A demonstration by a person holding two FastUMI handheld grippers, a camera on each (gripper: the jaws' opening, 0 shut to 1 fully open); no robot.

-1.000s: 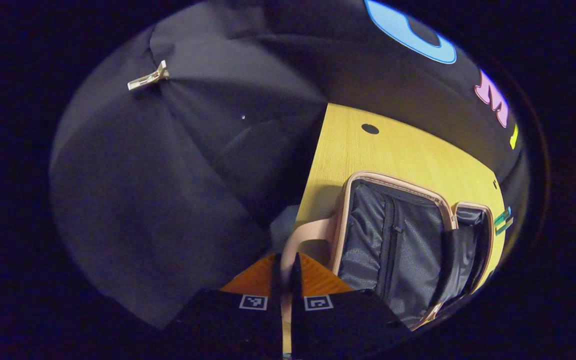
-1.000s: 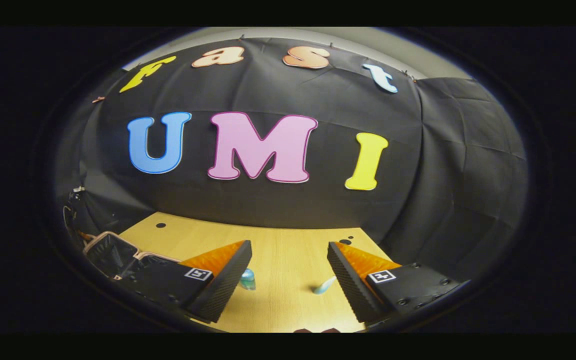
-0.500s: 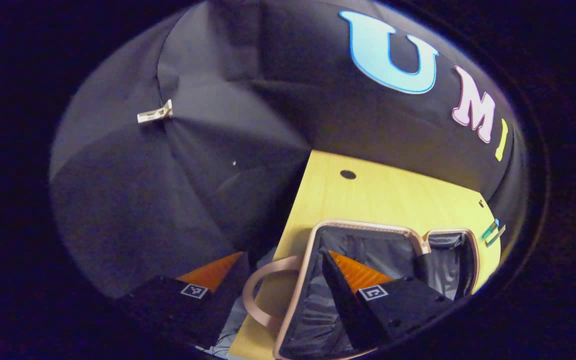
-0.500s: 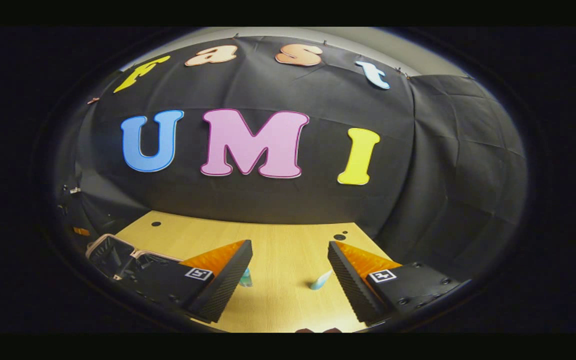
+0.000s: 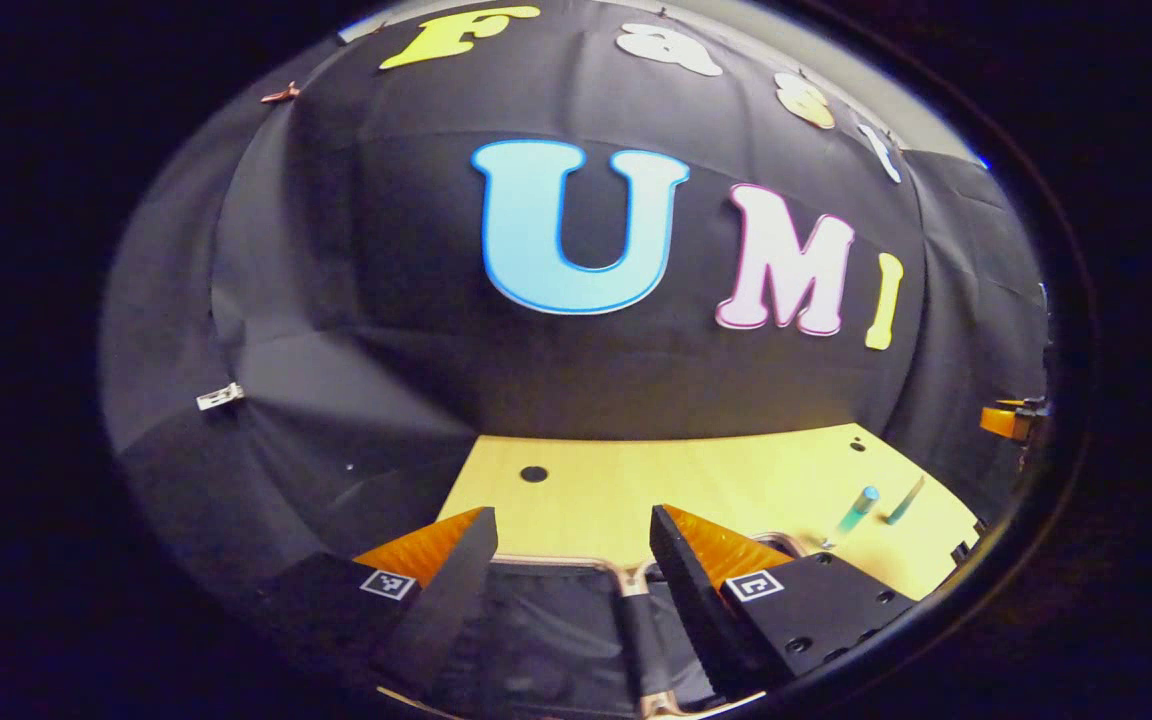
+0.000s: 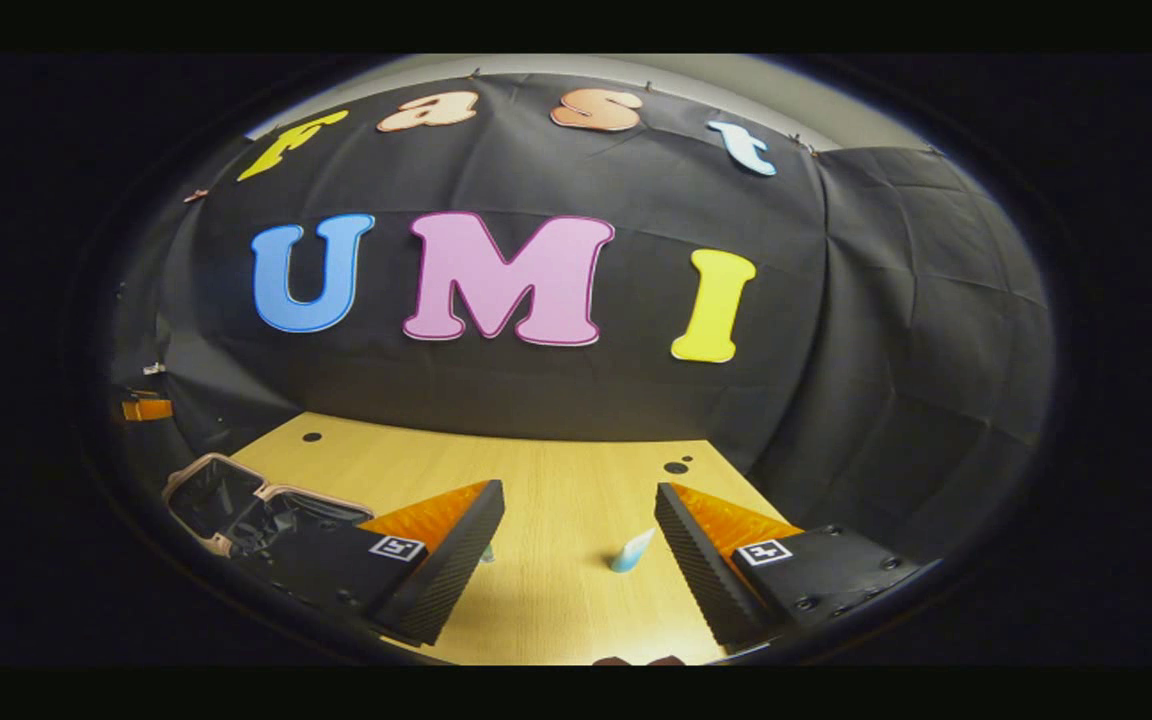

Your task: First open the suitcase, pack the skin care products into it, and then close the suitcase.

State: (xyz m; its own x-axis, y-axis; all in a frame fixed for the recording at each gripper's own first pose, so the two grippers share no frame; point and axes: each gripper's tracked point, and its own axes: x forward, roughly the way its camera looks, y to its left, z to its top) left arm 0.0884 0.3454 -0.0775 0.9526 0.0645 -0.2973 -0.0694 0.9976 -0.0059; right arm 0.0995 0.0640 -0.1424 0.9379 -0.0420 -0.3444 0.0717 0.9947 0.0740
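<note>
In the left gripper view my left gripper [image 5: 573, 560] hangs with its fingers spread wide and nothing between them, right over the open suitcase [image 5: 556, 640], whose pink rim curves just below my fingertips and whose dark lining lies under both of them. Beyond the suitcase's far rim the wooden table [image 5: 696, 480] runs bare to the black cloth wall, with one dark hole [image 5: 534, 473] in it; off to the suitcase's right two slim skin care tubes [image 5: 857, 507] lie on the wood near the table's edge. In the right gripper view my right gripper [image 6: 579, 540] is also wide and holds nothing. A pale blue tube [image 6: 632, 550] lies on the table between its fingers, nearer the right one, well apart from the suitcase [image 6: 236, 495], which sits open at the table's left edge.
</note>
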